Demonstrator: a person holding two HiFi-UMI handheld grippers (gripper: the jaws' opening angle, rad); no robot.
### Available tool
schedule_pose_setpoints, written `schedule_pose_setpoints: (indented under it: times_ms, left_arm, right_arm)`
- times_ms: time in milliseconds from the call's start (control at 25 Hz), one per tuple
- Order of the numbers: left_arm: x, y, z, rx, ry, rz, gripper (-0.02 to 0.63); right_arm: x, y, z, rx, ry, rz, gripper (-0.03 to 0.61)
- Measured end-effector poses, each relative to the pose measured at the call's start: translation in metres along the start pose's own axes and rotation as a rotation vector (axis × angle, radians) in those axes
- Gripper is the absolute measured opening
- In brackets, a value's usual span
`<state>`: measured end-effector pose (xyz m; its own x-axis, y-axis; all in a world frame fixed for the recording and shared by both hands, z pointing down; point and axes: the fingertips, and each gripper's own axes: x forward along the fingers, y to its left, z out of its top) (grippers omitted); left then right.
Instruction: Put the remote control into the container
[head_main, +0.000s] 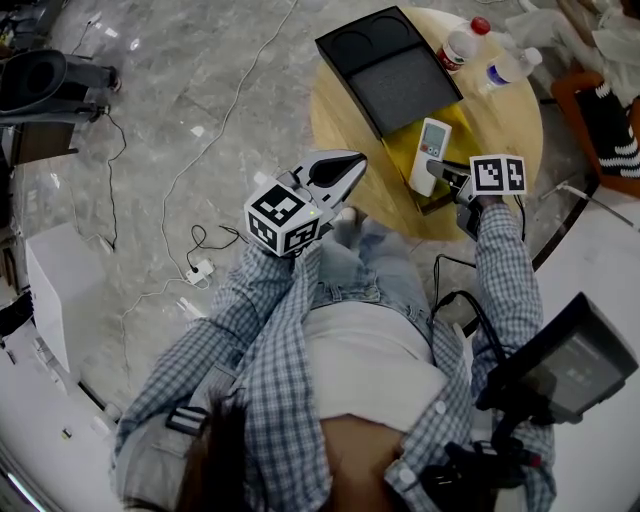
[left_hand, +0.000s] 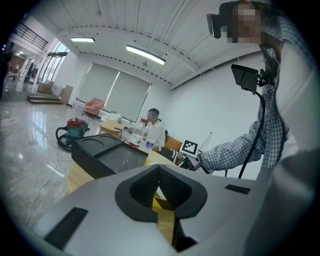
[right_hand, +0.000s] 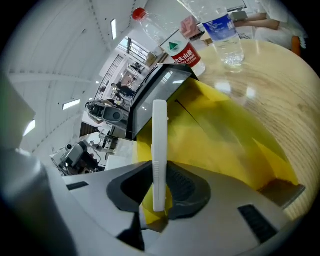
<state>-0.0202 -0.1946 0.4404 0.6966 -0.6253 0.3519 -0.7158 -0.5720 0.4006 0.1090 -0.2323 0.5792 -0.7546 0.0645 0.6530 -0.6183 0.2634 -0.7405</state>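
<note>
A white remote control is pinched at its near end by my right gripper, which is shut on it. In the right gripper view the remote stands on edge between the pads of that gripper, over a yellow sheet. The black container lies just beyond the remote's far end on the round wooden table, and shows again as the container at left. My left gripper hangs shut and empty off the table's near-left edge; its jaws point toward the container.
Two plastic bottles, a red-capped one and a blue-labelled one, stand behind the container. An orange chair is at the right. Cables and a white power strip lie on the floor. A vacuum cleaner and a seated person are farther off.
</note>
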Motion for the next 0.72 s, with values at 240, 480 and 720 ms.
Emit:
schedule_pose_setpoints:
  times_ms: [240,480,720]
  left_arm:
    - [-0.003,0.0,-0.001,-0.001,0.0,0.01,0.009]
    - [-0.004,0.002,0.0,-0.004,-0.003,0.011,0.009]
    - [-0.006,0.001,0.004,-0.004,-0.016,0.015,0.009]
  right_arm:
    - [0.003,-0.007,0.001,0.095,0.002,0.0,0.089]
    - [0.006,-0.012,0.005,0.175,0.013,0.014,0.089]
    - [0.009,-0.019,0.005,0.27,0.043,0.011,0.089]
